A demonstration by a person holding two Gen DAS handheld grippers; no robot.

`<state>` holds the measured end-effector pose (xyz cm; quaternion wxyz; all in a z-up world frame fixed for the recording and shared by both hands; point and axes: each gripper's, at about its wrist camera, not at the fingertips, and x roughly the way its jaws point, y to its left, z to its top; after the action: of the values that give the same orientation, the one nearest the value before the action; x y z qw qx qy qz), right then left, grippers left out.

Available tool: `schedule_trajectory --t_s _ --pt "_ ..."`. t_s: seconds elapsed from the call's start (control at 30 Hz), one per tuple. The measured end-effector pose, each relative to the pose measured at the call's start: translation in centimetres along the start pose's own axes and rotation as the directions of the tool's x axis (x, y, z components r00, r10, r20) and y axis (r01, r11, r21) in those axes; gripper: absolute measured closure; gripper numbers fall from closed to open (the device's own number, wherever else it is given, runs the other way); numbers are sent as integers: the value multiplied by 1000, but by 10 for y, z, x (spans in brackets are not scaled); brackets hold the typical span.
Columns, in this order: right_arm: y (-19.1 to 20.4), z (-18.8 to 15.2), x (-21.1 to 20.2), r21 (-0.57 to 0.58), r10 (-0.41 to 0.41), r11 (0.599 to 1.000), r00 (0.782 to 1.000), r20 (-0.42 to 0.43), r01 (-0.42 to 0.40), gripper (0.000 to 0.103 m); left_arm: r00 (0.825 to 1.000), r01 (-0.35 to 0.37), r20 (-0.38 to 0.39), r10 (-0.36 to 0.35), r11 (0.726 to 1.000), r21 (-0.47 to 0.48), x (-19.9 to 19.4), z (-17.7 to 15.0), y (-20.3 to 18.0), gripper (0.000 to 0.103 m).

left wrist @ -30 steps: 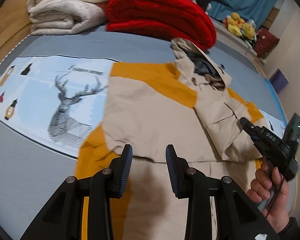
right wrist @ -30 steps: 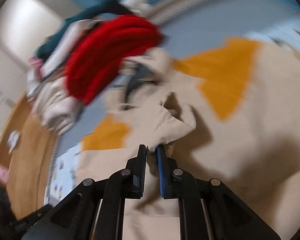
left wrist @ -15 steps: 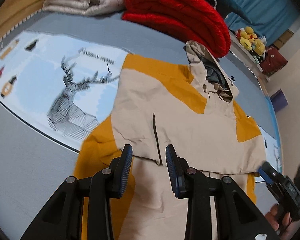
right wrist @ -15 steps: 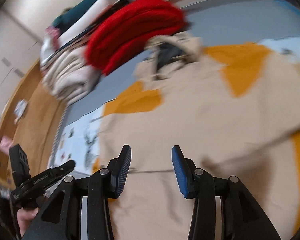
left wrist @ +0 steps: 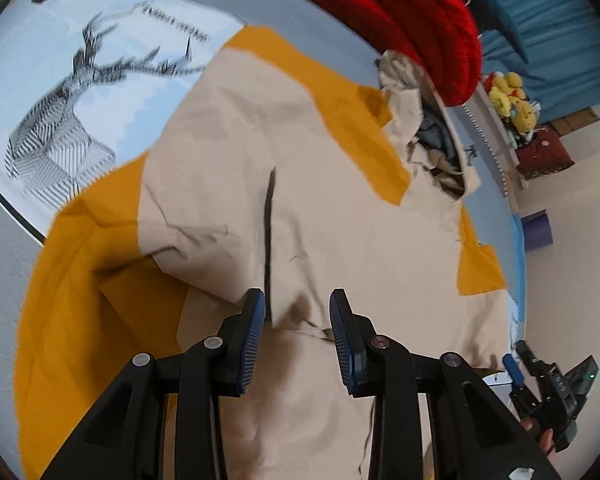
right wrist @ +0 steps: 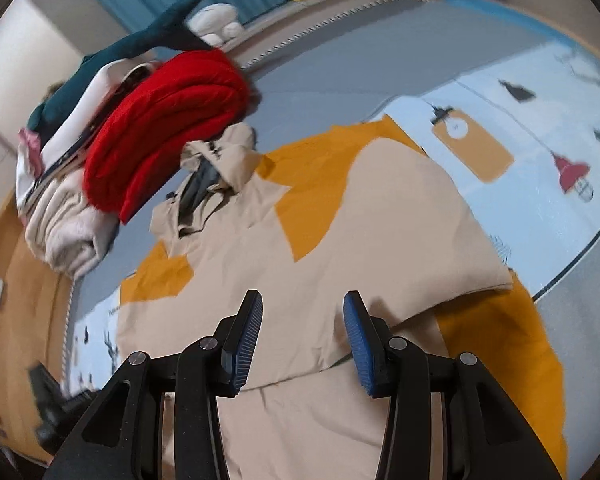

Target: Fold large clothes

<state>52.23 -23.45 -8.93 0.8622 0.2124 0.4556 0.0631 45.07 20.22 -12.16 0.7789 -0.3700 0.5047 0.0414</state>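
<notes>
A large beige and orange hooded jacket (left wrist: 300, 184) lies spread flat on the bed, its hood (left wrist: 432, 128) toward the red blanket. It also shows in the right wrist view (right wrist: 360, 232). My left gripper (left wrist: 296, 320) is open and empty, just above the jacket's folded lower edge. My right gripper (right wrist: 302, 328) is open and empty above the jacket's lower part. The right gripper also shows at the lower right of the left wrist view (left wrist: 540, 392).
A folded red blanket (right wrist: 168, 120) and cream blanket (right wrist: 64, 220) are stacked beyond the hood. The bed cover (left wrist: 80, 92) has a deer print. Yellow plush toys (left wrist: 512, 96) sit on a shelf by the wall.
My right gripper let go of the beige sleeve fold, opened and pulled back. The sleeve now lies flat. My left gripper moved closer over the jacket, still open.
</notes>
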Motion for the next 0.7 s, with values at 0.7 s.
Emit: schedule_trajectory --t_s 0.7 --pt "-33 23 15 93 -22 995 1000 -9 23 59 961 -194 223 163 973 124 -49 16 -20 100"
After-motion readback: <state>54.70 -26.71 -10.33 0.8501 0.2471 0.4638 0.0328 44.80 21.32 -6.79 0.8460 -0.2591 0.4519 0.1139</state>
